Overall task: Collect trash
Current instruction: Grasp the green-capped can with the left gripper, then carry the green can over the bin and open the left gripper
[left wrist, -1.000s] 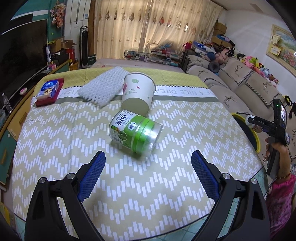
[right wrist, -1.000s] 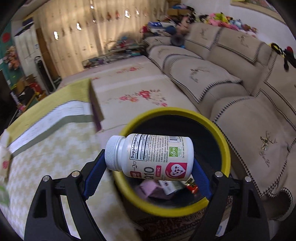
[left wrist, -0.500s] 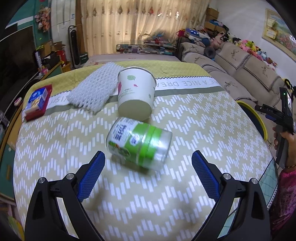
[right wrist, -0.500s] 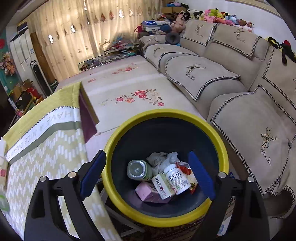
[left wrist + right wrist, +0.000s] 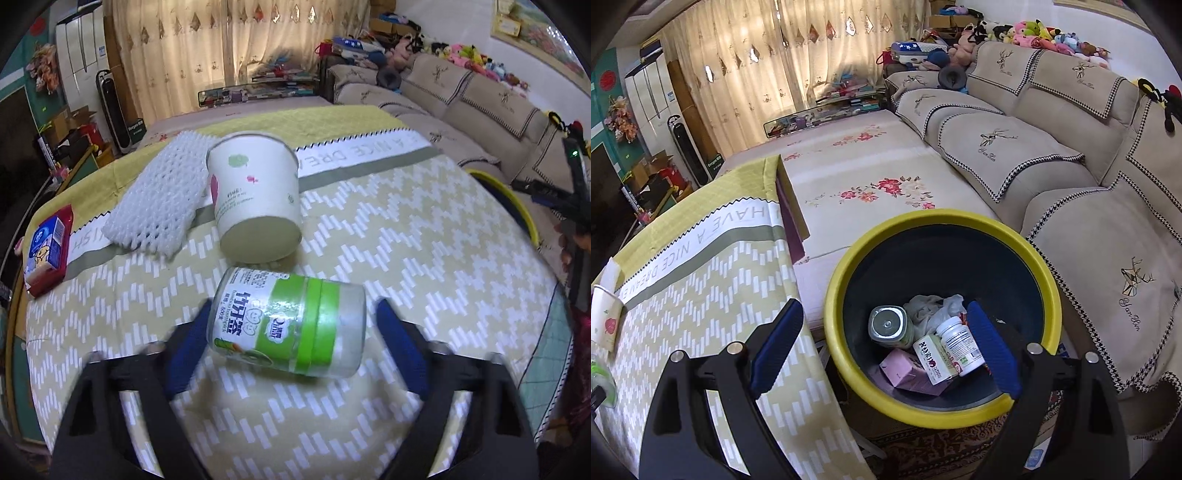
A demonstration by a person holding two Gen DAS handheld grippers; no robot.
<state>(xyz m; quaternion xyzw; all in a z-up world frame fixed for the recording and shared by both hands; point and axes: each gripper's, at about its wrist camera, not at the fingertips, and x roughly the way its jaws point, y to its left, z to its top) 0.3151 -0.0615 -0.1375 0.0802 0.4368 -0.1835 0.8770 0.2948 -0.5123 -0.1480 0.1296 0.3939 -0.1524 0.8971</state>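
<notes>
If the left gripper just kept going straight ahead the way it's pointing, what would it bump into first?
Most likely the green jar lying on its side on the table: it sits right between the open fingers of the left gripper. Beyond it stands the paper cup. How near the jar is cannot be judged exactly.

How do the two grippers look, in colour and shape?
Both look alike. The left gripper and right gripper have black, angular linkage arms with silver round bolts at the joints. Each finger ends in a blue, ribbed, elongated pad. No cables or markings show.
</notes>
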